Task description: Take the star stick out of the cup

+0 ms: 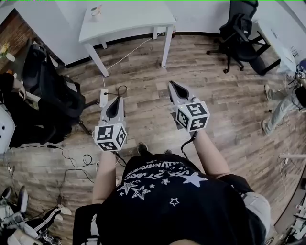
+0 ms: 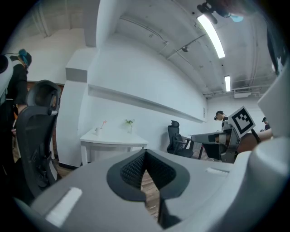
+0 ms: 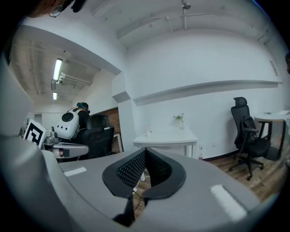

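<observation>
White worktop (image 1: 134, 21) stands well ahead across the wooden floor (image 1: 143, 72). On it is the cup (image 2: 97, 131), tiny and blurred, and the star stick (image 2: 103, 123) in it shows only as a thin pinkish sliver. The left hand-held gripper (image 1: 116, 100) and right hand-held gripper (image 1: 172, 85) are both clenched on nothing, well apart from the cup.

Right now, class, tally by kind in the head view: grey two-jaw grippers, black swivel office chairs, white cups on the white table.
grey two-jaw grippers: 2
black swivel office chairs: 2
white cups: 1
Total: 5
</observation>
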The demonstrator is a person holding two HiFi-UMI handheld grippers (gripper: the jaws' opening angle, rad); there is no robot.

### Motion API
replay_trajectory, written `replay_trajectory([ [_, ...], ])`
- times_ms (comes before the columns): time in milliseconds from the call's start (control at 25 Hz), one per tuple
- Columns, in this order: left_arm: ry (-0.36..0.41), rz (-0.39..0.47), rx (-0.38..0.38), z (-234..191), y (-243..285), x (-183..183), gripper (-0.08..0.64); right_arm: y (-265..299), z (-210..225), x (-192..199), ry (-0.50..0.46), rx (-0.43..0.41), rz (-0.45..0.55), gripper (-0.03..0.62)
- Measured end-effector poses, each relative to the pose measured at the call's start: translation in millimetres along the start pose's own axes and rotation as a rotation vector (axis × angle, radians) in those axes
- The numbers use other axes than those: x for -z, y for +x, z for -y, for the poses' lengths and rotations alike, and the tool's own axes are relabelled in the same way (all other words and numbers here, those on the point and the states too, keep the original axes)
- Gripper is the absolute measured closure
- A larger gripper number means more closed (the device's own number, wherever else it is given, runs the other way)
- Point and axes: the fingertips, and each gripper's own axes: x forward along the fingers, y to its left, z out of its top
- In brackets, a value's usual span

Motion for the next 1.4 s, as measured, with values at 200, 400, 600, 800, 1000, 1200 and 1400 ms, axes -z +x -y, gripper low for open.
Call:
replay_trajectory([
  [200,-0.025,0.016,-0.012,-40.7,4.6,-8.0,0.557,27.8,-5.8,-7.2,0.020,0.031,0.012,0.577],
  [400,-0.027,0.009,0.006,-66.7,7.0,-4.8,0.557,43.1,-13.5,-1.5,0.024,0.066,0.008,0.577],
  [600,-0.049,-0.011,-0.001,-85.5,14.9,-0.9,0.557,51.4,-11.1,5.4,0.038,0.081,-0.012,0.577],
  [800,-0.041,-0.020,0.008,-85.6,45.8,-2.8,0.557,78.3,8.9,5.9,0.053,0.075,-0.015,0.577],
  [1000,-0.004,-0.045,-0.010,-93.8,97.4,-4.5,0.557,136.2,43.4,6.9,0.094,0.036,-0.021,0.577],
  [1200,0.015,-0.069,-0.033,-108.3,182.8,-17.2,0.557,217.5,90.1,-11.8,0.111,-0.019,-0.020,0.577],
  [1400,0.010,-0.072,-0.044,-111.4,265.8,-35.9,0.557,286.0,149.3,-34.9,0.126,-0.047,-0.034,0.577],
])
